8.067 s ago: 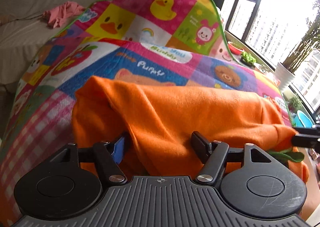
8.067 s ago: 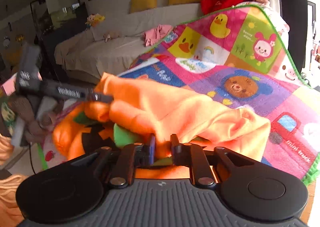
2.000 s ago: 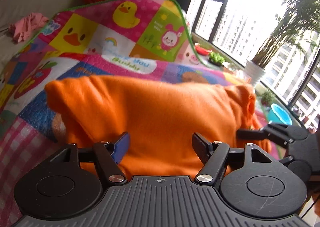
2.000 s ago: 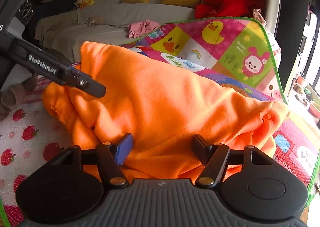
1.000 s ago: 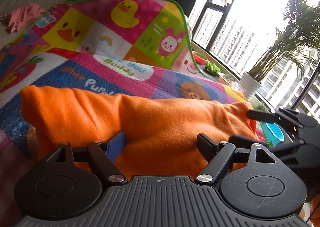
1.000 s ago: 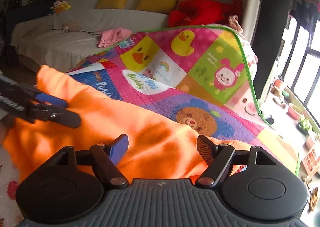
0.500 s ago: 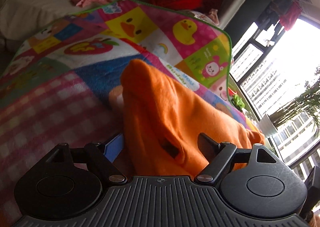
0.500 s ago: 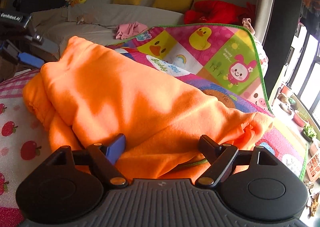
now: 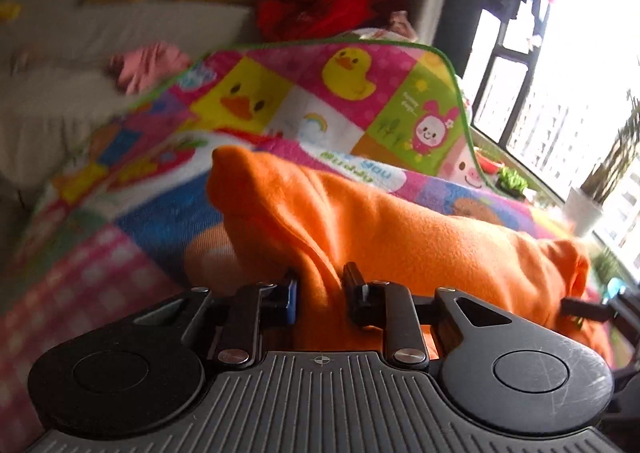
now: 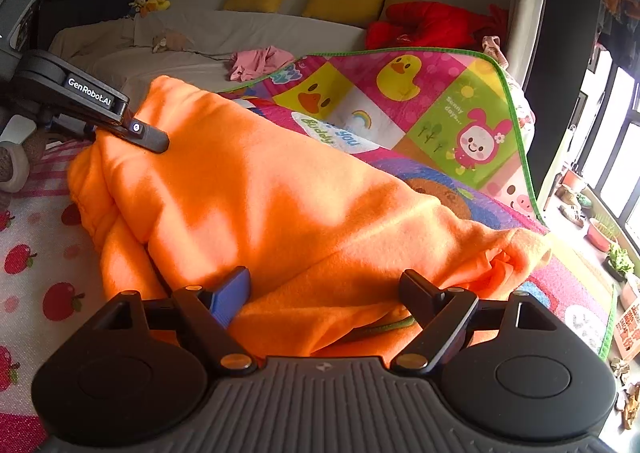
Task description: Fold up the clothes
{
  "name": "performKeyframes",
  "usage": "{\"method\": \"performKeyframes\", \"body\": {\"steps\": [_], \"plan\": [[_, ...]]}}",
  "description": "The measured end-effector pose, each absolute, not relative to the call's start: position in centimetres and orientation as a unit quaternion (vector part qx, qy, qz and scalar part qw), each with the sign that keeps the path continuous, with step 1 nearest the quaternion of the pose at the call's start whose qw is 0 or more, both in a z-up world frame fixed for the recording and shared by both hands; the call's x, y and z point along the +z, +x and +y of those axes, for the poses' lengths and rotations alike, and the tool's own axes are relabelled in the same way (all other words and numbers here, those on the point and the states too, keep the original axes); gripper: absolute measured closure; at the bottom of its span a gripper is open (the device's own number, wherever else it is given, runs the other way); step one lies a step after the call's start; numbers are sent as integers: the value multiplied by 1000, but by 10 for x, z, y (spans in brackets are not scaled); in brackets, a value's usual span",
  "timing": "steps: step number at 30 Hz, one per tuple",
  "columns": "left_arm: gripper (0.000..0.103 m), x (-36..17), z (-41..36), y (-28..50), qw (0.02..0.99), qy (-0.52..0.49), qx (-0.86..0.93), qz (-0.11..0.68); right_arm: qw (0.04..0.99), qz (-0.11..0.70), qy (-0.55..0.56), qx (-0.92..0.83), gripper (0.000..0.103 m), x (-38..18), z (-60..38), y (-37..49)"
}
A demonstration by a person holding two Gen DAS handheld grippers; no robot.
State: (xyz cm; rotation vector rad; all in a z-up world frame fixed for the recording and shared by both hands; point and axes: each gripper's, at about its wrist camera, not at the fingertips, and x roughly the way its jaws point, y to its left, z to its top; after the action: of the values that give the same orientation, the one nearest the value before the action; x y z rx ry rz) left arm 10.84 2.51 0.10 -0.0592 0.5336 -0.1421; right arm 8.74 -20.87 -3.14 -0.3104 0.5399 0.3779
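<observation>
A bulky orange fleece garment (image 10: 280, 205) lies bunched on a bright patchwork cartoon play blanket (image 10: 452, 101) with a green edge. The left gripper (image 9: 320, 285) has just been closing and now pinches a ridge of the orange fleece between its fingers. The right gripper (image 10: 324, 285) has its fingers spread wide, a fold of the garment lying between them unpressed. A white sofa (image 10: 240, 33) with yellow cushions stands behind.
</observation>
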Motion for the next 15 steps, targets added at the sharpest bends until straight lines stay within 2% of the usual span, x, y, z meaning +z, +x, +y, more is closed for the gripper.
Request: {"method": "performKeyframes", "body": {"steps": [4,7,15], "plan": [[83,12,-24,90,970,113,-86,197,935,270,-122,195,20,-30,-219,89],[82,10,-55,76,964,171,-119,166,933,284,-76,207,19,-29,-235,93],[80,-2,-100,60,942,219,-200,155,930,291,-52,219,19,-17,-261,91]]}}
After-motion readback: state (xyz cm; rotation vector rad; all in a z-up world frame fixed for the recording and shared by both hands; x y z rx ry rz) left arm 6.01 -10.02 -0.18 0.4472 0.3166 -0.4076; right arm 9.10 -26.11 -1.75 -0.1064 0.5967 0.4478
